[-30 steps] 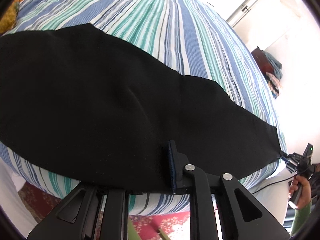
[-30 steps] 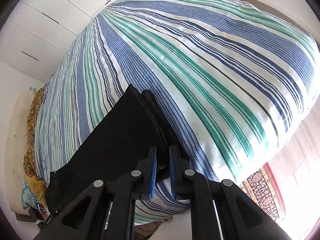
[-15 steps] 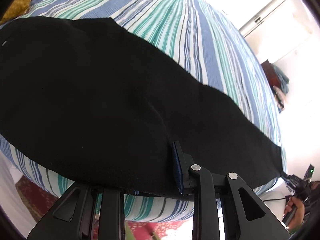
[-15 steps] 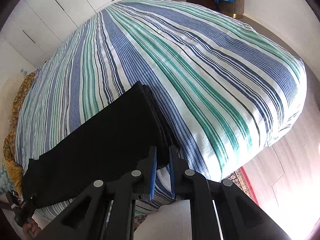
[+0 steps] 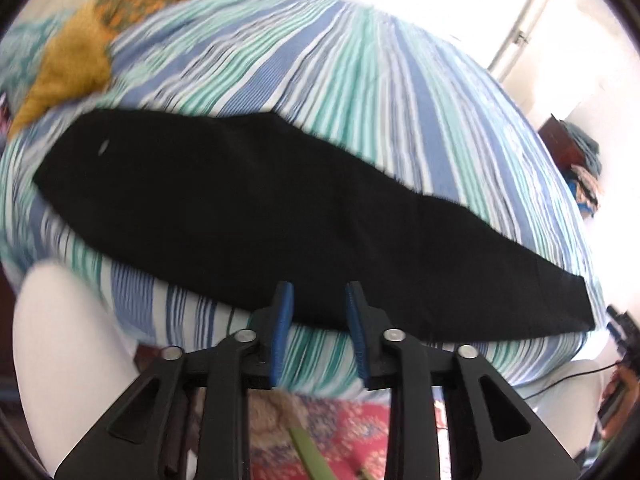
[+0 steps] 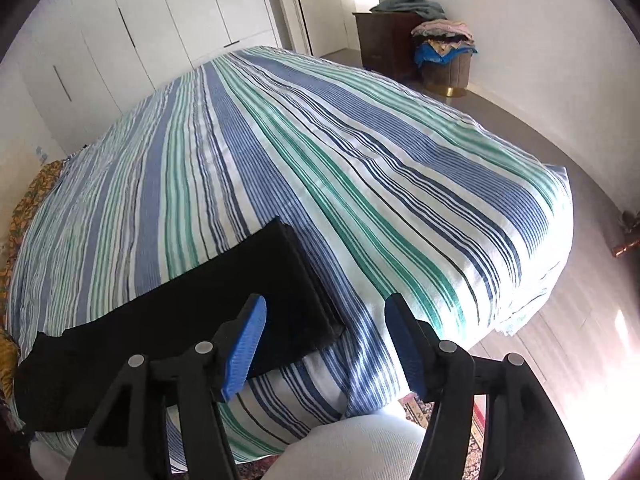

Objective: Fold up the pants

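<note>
Left hand-held gripper (image 5: 320, 312): fingers spread apart with nothing between them, hovering just off the near edge of the bed, its blue pads (image 5: 283, 320) over the near hem of the pants.
Right hand-held gripper (image 6: 326, 344): jaws wide apart and empty, poised above the near edge of the bed at the narrow leg end of the pants; no contact with the cloth that I can see.
Pants (image 5: 248, 208): black, lying flat in one long strip along the near edge of the bed, wider toward the pillow end, the leg end toward the bed's foot corner.
Bed (image 6: 360, 152): covered by a sheet striped blue, green and white.
Pillows (image 5: 76, 60): orange-patterned, at the head end, blurred.
Rug (image 5: 344, 432): red patterned, on the floor below.
Laundry basket (image 6: 444, 56): heaped with clothes, by the far wall.
</note>
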The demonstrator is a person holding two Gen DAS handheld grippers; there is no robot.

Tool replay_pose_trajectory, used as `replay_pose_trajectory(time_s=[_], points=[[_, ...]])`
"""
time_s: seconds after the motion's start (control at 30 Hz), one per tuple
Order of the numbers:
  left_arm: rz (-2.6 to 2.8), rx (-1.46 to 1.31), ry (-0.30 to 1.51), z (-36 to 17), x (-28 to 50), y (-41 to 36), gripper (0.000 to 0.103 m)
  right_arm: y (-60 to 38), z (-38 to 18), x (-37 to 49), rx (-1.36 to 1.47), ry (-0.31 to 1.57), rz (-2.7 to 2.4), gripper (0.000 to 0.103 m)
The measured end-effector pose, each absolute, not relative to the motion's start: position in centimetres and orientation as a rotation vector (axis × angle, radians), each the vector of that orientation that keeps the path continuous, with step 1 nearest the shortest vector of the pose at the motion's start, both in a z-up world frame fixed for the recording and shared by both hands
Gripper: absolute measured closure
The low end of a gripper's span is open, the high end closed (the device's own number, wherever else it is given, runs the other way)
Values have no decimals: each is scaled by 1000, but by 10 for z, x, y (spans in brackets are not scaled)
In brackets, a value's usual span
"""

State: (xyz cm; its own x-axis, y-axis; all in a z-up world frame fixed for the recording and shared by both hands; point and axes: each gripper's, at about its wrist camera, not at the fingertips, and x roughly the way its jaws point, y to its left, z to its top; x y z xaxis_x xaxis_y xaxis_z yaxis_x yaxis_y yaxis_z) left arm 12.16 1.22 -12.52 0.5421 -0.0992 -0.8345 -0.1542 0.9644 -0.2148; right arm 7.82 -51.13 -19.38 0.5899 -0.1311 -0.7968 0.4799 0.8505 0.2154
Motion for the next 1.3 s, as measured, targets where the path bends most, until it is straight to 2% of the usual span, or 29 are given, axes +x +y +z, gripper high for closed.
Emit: replay_pose_trajectory(time_s=[0.03,0.07,0.1,0.17,0.3,0.37,0.57,0.63,0.7,0.9,1.17,1.3], points=[[7,-264,988,-127,132,6,53,-509,-190,79,460,850,-323,41],[-15,-255,973,-133,145,1,52,-506,-187,81,490,827,-270,39],[-21,-248,976,-140,155,-3,52,-503,-185,84,514,811,-225,32],[10,-222,1028,-161,175,-9,52,-491,-185,93,531,794,-168,28],[55,-202,1132,-195,195,-16,51,-464,-193,111,602,720,-62,27],[67,-159,1141,-199,193,-19,49,-449,-202,120,580,741,-69,27],[34,-80,1132,-176,187,-41,46,-422,-206,126,487,760,-39,27],[29,-78,1105,-168,188,-47,40,-421,-211,128,498,775,-15,27],[35,-67,1106,-169,193,-52,40,-422,-216,131,511,793,-5,27],[76,30,1223,-208,219,-63,37,-428,-230,135,575,833,1,27],[36,-62,1158,-181,218,-61,37,-435,-232,132,619,829,-24,27],[13,-40,1152,-186,222,-67,33,-435,-232,131,625,827,-28,27]])
